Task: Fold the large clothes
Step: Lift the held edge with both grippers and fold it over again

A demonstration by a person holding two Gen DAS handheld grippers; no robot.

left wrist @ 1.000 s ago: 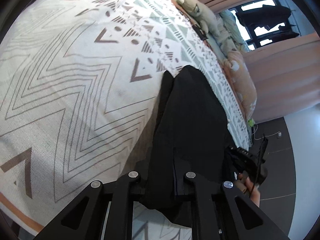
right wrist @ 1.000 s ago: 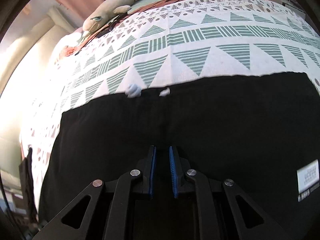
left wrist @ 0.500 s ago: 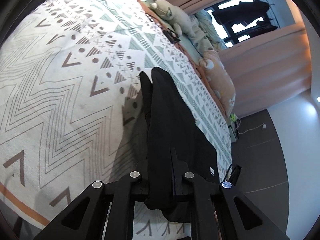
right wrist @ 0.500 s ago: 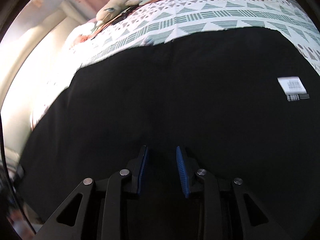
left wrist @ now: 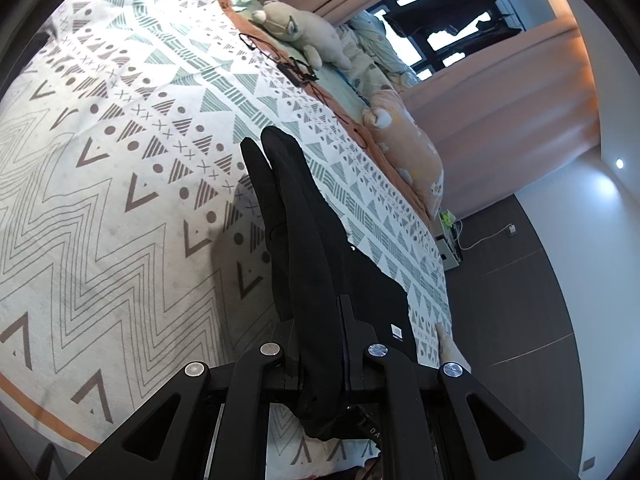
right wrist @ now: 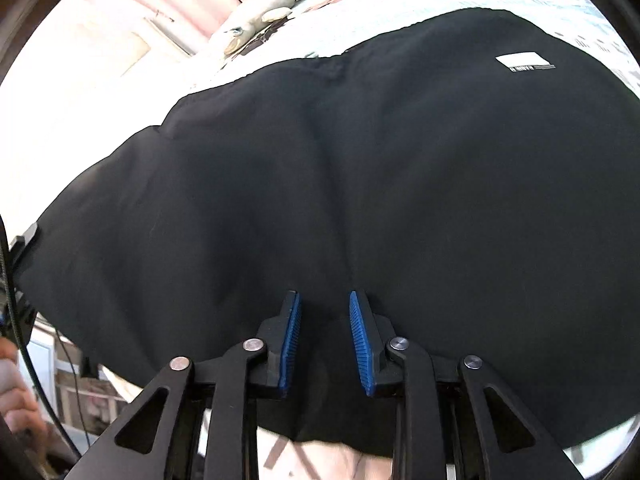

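With the left claw pinching the black garment and the right claw closing from spread over it, folding looks midway on the bed.

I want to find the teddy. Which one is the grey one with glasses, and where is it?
Look at the big bed with the triangle-patterned blanket. Along its far edge, by the curtains, soft toys lie in a row. The grey plush toy lies nearest the pillow end and wears glasses on its face, unlike the peach plush toy further along.

Bed wore a geometric-print cover; black garment lay across it, plush toys lined its far edge.
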